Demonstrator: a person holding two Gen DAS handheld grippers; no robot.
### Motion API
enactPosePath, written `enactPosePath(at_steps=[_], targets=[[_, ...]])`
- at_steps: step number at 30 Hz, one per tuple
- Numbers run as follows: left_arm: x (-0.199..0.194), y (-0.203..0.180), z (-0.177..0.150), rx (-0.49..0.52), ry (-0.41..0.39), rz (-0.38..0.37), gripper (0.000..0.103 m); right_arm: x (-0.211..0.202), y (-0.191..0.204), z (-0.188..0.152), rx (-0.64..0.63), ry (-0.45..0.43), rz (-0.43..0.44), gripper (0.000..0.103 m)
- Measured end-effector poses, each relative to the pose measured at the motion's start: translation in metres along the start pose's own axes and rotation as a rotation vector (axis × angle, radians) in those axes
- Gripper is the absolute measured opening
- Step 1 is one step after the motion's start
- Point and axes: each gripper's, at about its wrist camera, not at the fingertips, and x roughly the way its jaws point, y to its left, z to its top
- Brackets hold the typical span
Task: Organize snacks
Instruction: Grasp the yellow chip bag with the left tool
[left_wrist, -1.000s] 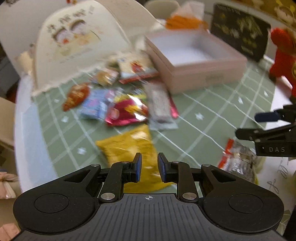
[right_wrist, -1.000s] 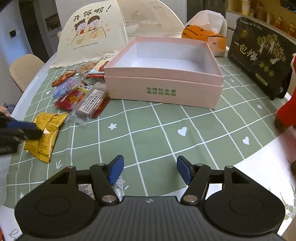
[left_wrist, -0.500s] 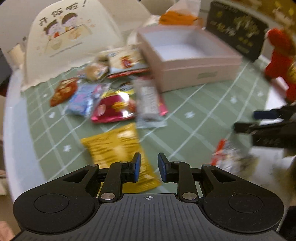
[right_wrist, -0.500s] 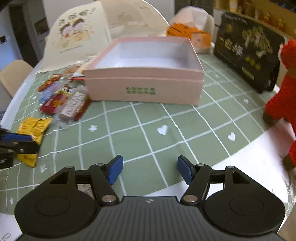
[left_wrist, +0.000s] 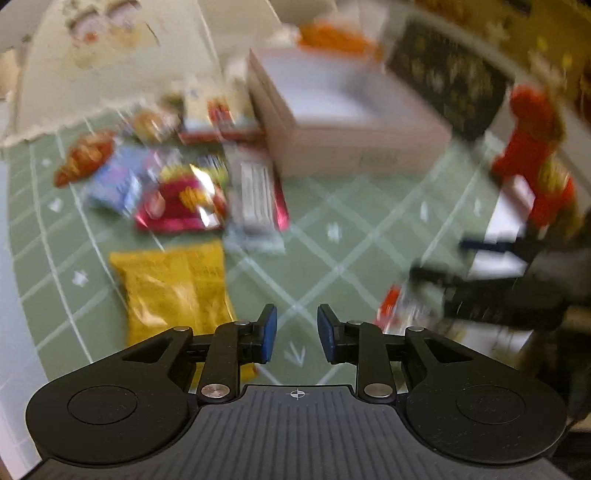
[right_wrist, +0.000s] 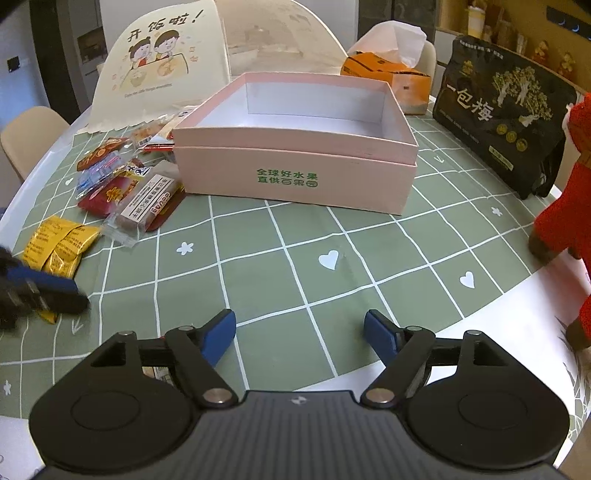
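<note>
1. The snacks lie in a loose heap at the left of the right wrist view, just beside the pink box: small crinkled foil and clear wrappers in red, blue, orange and white.
2. A yellow packet lies apart from the heap, lower left, near the left gripper.
3. The pink box is open and empty, white inside, with green Chinese print on its front wall.
4. A black bag at upper right carries pale characters "一包梅".
5. The left gripper's fingers have just been easing apart, narrowly released, nothing between them.
6. The right gripper has its fingers spread wide, just opening further, over bare green checked bench.
</note>
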Motion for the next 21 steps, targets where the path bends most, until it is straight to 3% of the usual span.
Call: enactPosePath(at_steps=[4,7,9,12,14,17,21], targets=[[-0.026,0.031,0.004,-0.149,-0.126,0.116,0.029,0.0,0.002,-0.002,-0.004,-0.011,-0.001,0.08],[-0.025,0.06,0.002,-0.259,-0.096,0.173,0.029,0.0,0.003,-0.003,-0.005,-0.019,-0.002,0.082],[-0.02,0.071,-0.001,-0.302,-0.056,0.176,0.029,0.001,0.004,-0.004,-0.007,-0.021,-0.001,0.084],[-0.016,0.073,-0.003,-0.347,-0.048,0.099,0.03,0.001,0.004,-0.004,-0.01,-0.025,0.0,0.085],[-0.01,0.065,-0.001,-0.291,-0.034,0.091,0.03,0.001,0.004,-0.005,-0.009,-0.029,-0.001,0.086],[0.001,0.05,-0.001,-0.183,-0.006,0.108,0.044,0.001,0.005,-0.006,-0.007,-0.032,-0.004,0.086],[0.014,0.043,0.0,-0.104,0.047,0.125,0.052,0.0,0.006,-0.008,-0.004,-0.041,-0.008,0.086]])
